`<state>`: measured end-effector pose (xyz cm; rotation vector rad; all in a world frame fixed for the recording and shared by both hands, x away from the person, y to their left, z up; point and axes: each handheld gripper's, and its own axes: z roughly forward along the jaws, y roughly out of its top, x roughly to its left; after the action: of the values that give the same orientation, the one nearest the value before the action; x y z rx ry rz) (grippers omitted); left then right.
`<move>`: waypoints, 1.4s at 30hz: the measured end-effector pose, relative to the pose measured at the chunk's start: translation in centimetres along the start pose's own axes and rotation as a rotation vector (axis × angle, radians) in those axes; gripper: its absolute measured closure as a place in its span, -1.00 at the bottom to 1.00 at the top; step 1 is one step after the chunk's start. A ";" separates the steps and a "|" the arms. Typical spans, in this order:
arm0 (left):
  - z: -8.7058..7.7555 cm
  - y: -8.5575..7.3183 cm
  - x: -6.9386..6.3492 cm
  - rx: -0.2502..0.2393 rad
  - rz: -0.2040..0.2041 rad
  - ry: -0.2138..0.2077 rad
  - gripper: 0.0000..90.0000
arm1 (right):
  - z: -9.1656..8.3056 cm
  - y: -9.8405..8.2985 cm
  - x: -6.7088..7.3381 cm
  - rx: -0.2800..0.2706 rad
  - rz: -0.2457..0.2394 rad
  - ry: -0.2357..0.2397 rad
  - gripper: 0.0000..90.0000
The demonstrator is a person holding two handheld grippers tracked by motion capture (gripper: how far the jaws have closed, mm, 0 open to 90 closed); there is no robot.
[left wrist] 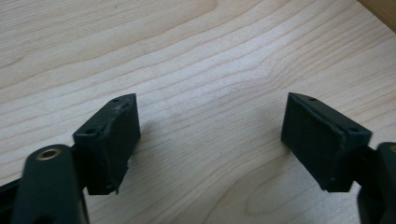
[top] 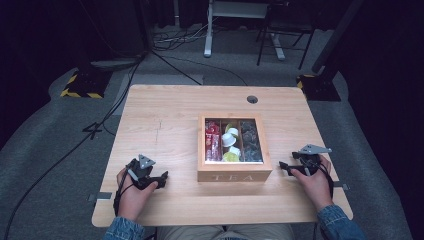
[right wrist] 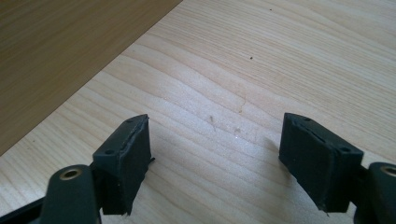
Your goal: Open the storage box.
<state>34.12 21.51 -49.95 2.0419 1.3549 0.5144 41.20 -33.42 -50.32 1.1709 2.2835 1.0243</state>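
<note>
Left hand-held gripper (top: 161, 180) empty, jaws wide, right hand-held gripper (top: 285, 167) likewise, tea box (top: 234, 176) between, contents perhaps sachets

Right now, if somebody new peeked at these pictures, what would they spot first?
Probably the wooden tea box in the middle of the pale wooden table, with TEA on its front and three compartments: red packets on the left, white and yellow-green cups in the middle, dark packets on the right. Next, the left gripper and right gripper, one at each side of the box, low over the table with jaws open and nothing between them.
</note>
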 end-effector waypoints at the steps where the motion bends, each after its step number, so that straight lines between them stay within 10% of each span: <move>1: -0.2 0.1 0.0 -0.006 0.002 -0.001 -0.53 | 0.0 0.0 0.0 0.000 0.000 0.000 -0.45; 23: -4.7 3.6 -1.8 -0.112 0.053 -0.082 -0.44 | 0.0 0.0 0.1 0.001 0.000 -0.004 -0.45; 42: -4.8 4.5 -5.5 -0.180 0.088 -0.200 -0.41 | 0.0 0.0 0.0 0.001 0.001 -0.003 -0.45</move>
<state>31.97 16.63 -43.23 1.9534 1.0668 0.4402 41.18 -33.38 -50.32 1.1732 2.2814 1.0209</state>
